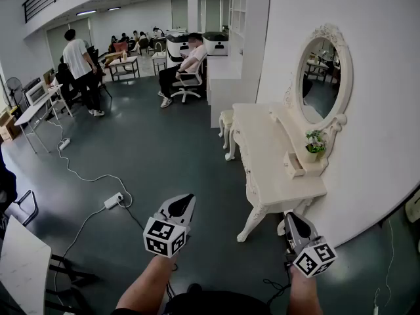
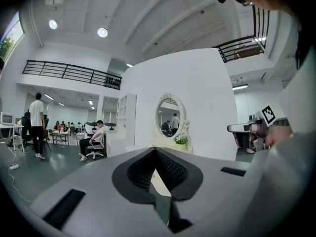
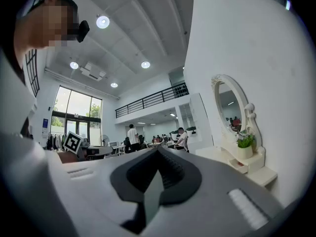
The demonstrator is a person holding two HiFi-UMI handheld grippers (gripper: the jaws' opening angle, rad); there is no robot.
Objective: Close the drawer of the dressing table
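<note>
Both forearms come in from the bottom edge of the head view, held about level and side by side above the floor. Left tongs (image 1: 187, 200) are closed with nothing in them. Right tongs (image 1: 291, 218) are closed too and empty, showing just below the near end of the white worktop (image 1: 262, 143). The drawer (image 1: 294, 167) sticks out, open, from the low raised shelf at the worktop's back, beside the plant (image 1: 315, 143) and under the mirror (image 1: 319, 77). Both tongs are well apart from it.
</note>
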